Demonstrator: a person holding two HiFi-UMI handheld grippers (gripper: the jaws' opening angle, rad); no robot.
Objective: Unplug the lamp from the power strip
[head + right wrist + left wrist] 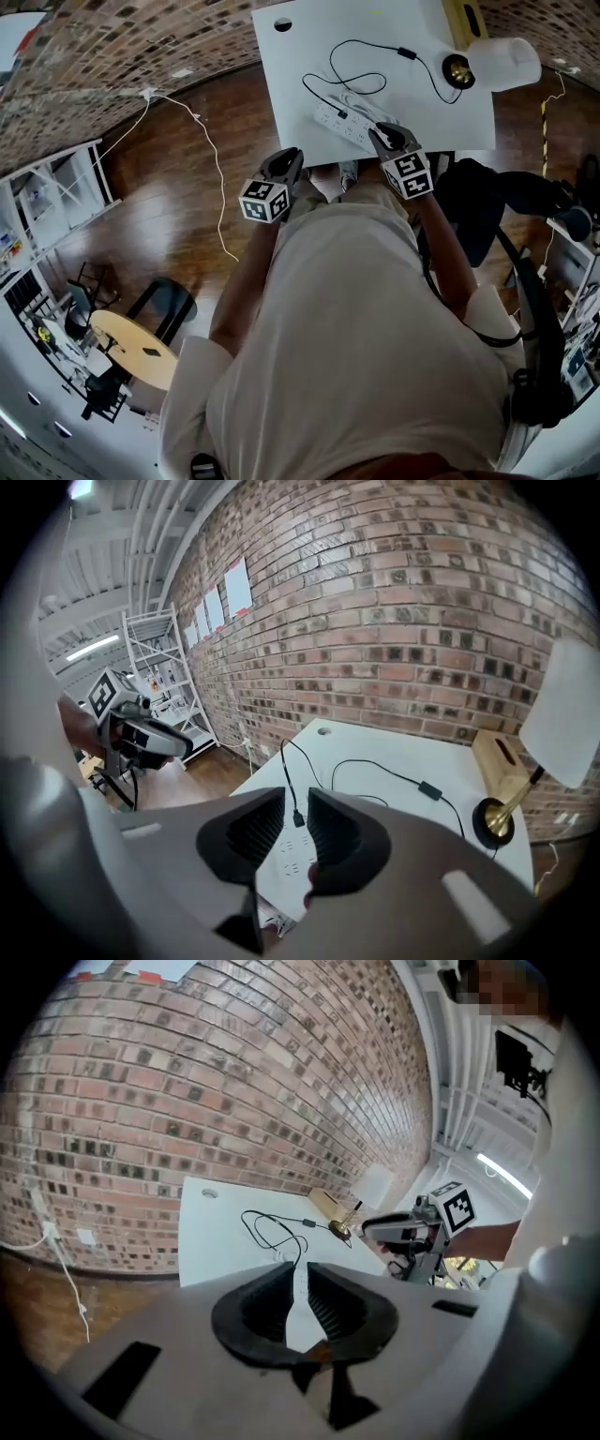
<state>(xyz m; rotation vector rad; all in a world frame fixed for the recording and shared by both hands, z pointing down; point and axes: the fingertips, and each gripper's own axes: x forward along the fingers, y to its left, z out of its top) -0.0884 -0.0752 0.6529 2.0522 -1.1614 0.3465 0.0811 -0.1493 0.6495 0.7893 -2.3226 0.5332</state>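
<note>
On the surface [291, 66], the plug [297, 817] in the power strip [328, 116] stands at twelve o'clock from the right tongs [296, 797], nearer than the left tongs [298, 1274]; both narrowly parted, empty.

In the right gripper view I get only part of the power strip [292, 850]. It lies beyond the jaws, and both jaws cover it apart from a few sockets in the gap. The black plug [298, 817] in that gap is too small for me to tell how deep it sits. Far right of the jaws, the lamp shade [565, 705] is cut off by the picture's rim. In the left gripper view, I cannot tell whether the white sliver between the jaws is strip or table [211, 1241].
</note>
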